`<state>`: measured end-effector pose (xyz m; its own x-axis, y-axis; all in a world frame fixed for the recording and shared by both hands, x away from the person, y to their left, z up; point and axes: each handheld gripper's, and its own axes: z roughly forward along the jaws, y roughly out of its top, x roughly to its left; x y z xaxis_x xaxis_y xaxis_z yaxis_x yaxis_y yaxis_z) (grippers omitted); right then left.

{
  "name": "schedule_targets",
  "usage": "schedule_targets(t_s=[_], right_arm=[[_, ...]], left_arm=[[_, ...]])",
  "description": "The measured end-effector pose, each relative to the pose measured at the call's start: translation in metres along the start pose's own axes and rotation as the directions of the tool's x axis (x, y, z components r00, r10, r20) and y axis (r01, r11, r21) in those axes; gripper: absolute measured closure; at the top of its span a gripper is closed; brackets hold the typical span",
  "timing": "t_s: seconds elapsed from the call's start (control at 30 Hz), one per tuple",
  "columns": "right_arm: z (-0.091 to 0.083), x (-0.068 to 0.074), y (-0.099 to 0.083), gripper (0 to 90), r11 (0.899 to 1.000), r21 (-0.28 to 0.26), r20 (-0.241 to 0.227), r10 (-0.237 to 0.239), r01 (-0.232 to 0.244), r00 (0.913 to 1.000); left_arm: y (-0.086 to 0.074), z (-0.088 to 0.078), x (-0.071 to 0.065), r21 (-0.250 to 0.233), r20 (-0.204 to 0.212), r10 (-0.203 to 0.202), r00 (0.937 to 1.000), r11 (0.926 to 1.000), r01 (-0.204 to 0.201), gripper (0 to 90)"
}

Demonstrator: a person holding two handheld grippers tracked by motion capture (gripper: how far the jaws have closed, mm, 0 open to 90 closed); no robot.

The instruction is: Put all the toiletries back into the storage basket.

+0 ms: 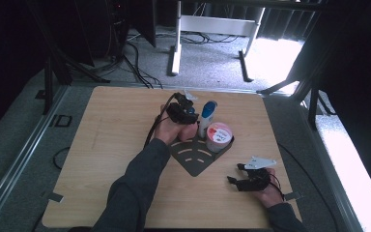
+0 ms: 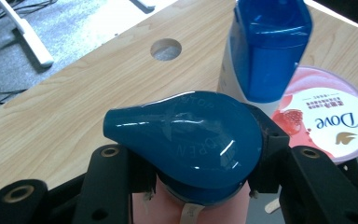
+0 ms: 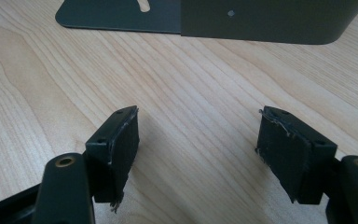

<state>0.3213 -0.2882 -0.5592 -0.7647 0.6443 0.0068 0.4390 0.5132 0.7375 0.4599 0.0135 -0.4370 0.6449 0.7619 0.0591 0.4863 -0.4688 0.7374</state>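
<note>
- Left hand-held gripper (image 2: 200, 172): glossy blue teardrop cap (image 2: 186, 135) of a pink bottle (image 2: 168, 205) is clamped between the jaws, beside the white tube (image 1: 206, 117) and round Dove tub (image 2: 328, 119).
- Right hand-held gripper (image 3: 198, 154): held wide open, empty, over the woodgrain counter (image 3: 191, 84).

Wide open wood along the desk's (image 1: 101, 145) left edge and front-left corner. Mid-desk is crowded: the dark corner rack (image 1: 198, 157) carries the Dove tub (image 1: 219, 137) with the white blue-capped bottle (image 1: 206, 118) just beside it, walling off the passage toward the far edge. Bare wood lies between the rack and the front-right corner.
</note>
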Motion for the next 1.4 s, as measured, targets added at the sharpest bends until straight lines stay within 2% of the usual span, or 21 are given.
schedule_targets(t_s=[0.3,1.03,1.4], right_arm=[[0.000,0.000,0.000,29.0,1.000,0.000,0.000,-0.005,0.005,1.0000],[0.000,0.000,0.000,28.9,1.000,0.002,0.003,-0.009,0.009,1.0000],[0.000,0.000,0.000,28.8,1.000,0.003,0.002,-0.010,0.010,0.9999]], left_arm=[[-0.001,0.009,0.004,0.006,-0.009,-0.033,0.9994,0.9994,0.033,52.8],[-0.001,0.019,0.000,0.010,-0.026,-0.058,0.9980,0.9983,0.058,52.9],[-0.005,0.021,0.001,-0.009,-0.026,-0.083,0.9962,0.9966,0.082,52.9]])
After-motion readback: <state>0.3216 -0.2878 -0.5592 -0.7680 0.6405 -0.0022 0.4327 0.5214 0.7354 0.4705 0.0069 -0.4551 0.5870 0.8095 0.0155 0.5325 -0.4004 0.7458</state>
